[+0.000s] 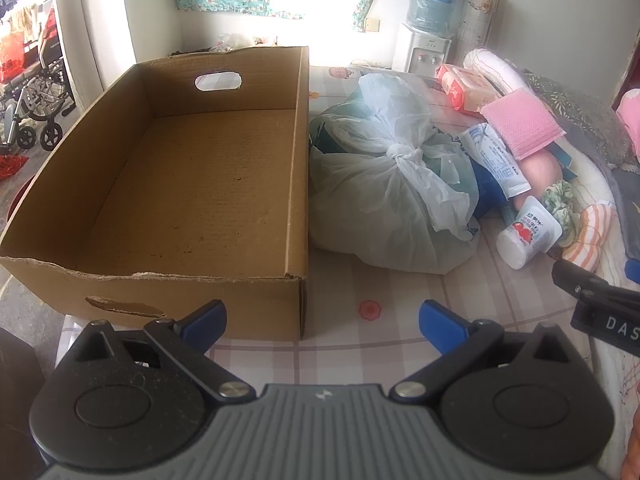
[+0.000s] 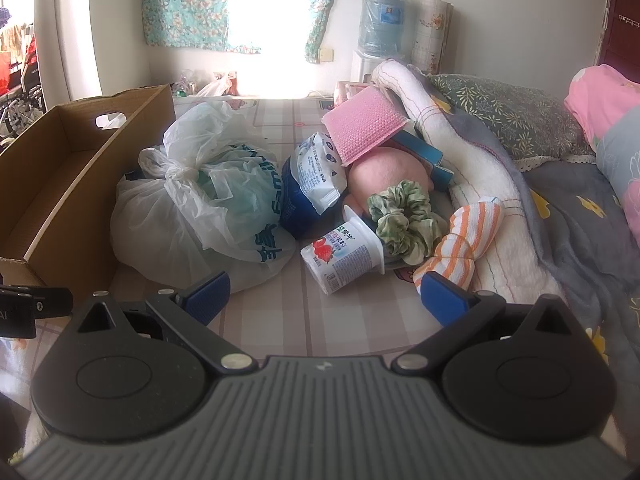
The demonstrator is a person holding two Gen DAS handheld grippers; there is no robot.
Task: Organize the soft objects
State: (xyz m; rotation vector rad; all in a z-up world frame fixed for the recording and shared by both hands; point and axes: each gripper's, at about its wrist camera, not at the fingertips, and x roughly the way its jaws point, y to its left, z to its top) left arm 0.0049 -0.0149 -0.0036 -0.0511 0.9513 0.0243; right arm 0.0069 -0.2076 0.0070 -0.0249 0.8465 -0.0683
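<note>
An empty cardboard box (image 1: 192,184) stands on the checked bed sheet; it also shows at the left of the right wrist view (image 2: 72,184). Right of it lies a knotted white plastic bag (image 1: 384,184) (image 2: 208,200). Beyond the bag is a pile: a pink sponge pad (image 2: 362,128), a white tube pouch (image 2: 320,172), a pink soft ball (image 2: 384,176), a green scrunchie (image 2: 404,220), a strawberry yogurt cup (image 2: 344,258) and an orange-striped sock (image 2: 460,244). My left gripper (image 1: 322,322) is open and empty in front of the box corner. My right gripper (image 2: 324,294) is open and empty before the yogurt cup.
A rolled white blanket (image 2: 472,168), a grey floral pillow (image 2: 508,116) and pink bedding (image 2: 604,100) lie at the right. A tissue pack (image 1: 466,88) lies at the back. A water dispenser (image 1: 428,28) stands by the wall. A wheelchair (image 1: 36,96) stands at far left.
</note>
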